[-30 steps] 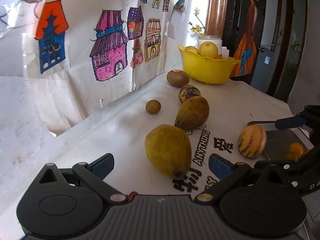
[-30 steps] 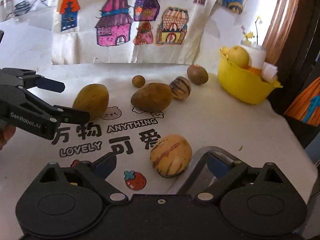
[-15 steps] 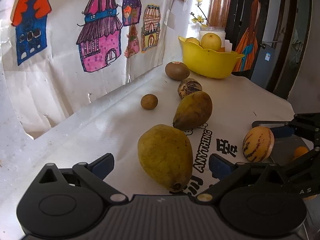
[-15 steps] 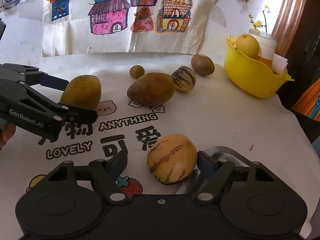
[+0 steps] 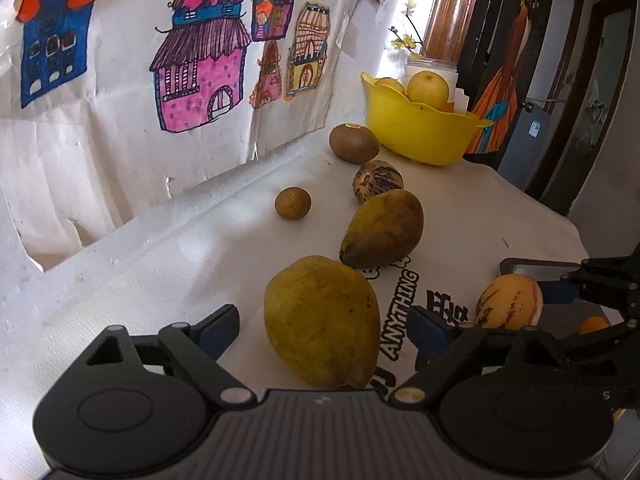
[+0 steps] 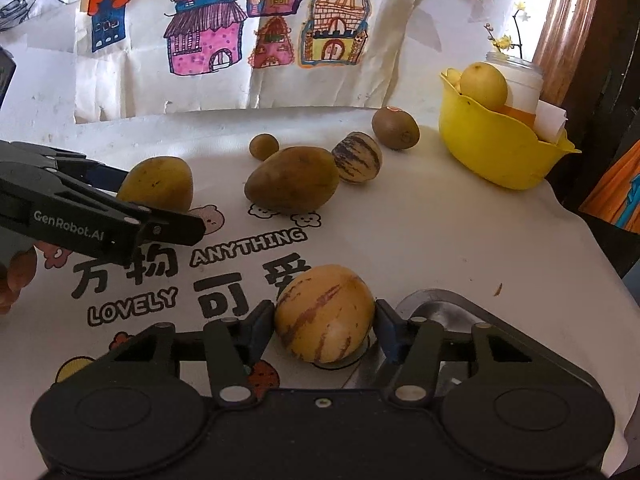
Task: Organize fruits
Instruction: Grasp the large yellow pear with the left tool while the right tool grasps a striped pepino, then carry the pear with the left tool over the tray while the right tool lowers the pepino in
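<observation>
Right wrist view: right hand-held gripper [image 6: 324,326], jaws just closing, pads touching striped melon [image 6: 324,312] on worktop [image 6: 460,232]; left hand-held gripper [image 5: 324,326], narrowing, straddles mango [image 5: 322,320] with gaps.

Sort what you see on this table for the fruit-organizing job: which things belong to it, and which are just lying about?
Job:
- striped melon in right gripper
- mango between left gripper
- second mango
- kiwi
- yellow bowl

Lying about:
- house drawings
- white jar

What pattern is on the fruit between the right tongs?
The fruit is yellow-orange with brownish-purple streaks; the right wrist view shows it best.
</observation>
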The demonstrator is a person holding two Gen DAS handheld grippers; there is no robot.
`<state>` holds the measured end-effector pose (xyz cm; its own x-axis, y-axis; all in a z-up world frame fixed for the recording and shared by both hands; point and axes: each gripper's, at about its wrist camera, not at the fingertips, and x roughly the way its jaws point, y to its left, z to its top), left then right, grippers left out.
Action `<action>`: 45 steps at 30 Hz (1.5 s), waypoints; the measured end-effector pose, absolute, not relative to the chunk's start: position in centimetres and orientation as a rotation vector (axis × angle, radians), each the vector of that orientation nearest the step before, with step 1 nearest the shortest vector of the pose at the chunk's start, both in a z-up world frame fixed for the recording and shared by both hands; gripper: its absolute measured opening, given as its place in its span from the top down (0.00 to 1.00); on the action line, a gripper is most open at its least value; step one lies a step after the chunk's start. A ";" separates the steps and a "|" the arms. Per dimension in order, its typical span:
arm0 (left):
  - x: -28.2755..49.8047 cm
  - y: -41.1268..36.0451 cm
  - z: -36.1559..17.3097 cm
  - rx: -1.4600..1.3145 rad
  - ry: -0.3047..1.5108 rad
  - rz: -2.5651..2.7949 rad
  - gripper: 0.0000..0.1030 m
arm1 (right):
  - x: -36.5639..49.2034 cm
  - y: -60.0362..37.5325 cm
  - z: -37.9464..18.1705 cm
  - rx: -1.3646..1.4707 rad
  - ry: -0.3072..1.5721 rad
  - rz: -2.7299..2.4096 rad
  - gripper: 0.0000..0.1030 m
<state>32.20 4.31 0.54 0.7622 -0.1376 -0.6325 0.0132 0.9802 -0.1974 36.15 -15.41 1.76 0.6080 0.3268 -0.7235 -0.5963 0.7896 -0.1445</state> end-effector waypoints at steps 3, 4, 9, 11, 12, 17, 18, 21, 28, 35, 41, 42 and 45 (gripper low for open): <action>32.2 4.3 0.6 -0.188 0.697 -0.085 0.17 | 36.1 -15.4 1.8 -0.392 0.742 0.554 0.46; 32.2 4.4 0.6 -0.192 0.696 -0.086 0.20 | 36.1 -15.4 1.8 -0.390 0.741 0.554 0.46; 32.1 4.4 0.6 -0.201 0.692 -0.084 0.36 | 35.6 -15.1 1.7 -0.393 0.731 0.559 0.46; 32.0 4.5 0.6 -0.202 0.693 -0.083 0.41 | 35.3 -15.0 1.7 -0.393 0.728 0.566 0.46; 31.9 4.6 0.7 -0.212 0.693 -0.083 0.42 | 35.2 -14.9 1.7 -0.392 0.727 0.571 0.46; 31.1 5.1 0.8 -0.271 0.697 -0.090 0.42 | 34.6 -14.6 1.8 -0.376 0.726 0.595 0.47; 30.9 5.1 0.8 -0.276 0.699 -0.096 0.42 | 34.4 -14.6 1.8 -0.370 0.727 0.599 0.47; 30.2 4.9 0.9 -0.280 0.703 -0.113 0.42 | 33.7 -14.5 1.9 -0.357 0.726 0.616 0.47; 28.4 4.3 2.1 -0.289 0.694 -0.137 0.42 | 31.0 -15.6 3.1 -0.325 0.677 0.603 0.47; 26.2 2.7 4.0 -0.271 0.666 -0.185 0.42 | 27.2 -18.4 5.8 -0.317 0.612 0.570 0.47; 24.3 0.0 5.1 -0.258 0.649 -0.249 0.42 | 23.8 -21.7 7.7 -0.294 0.575 0.509 0.47; 23.9 -0.5 5.2 -0.256 0.645 -0.261 0.42 | 23.4 -22.3 7.8 -0.291 0.574 0.498 0.47; 22.9 -2.2 5.3 -0.253 0.646 -0.296 0.42 | 21.7 -24.2 8.0 -0.286 0.577 0.464 0.47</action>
<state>22.93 -2.22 5.32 0.7591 -0.3468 -0.5509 0.1908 0.9276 -0.3210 21.75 -24.19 7.99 0.7399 0.3385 -0.5814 -0.4951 0.8591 -0.1299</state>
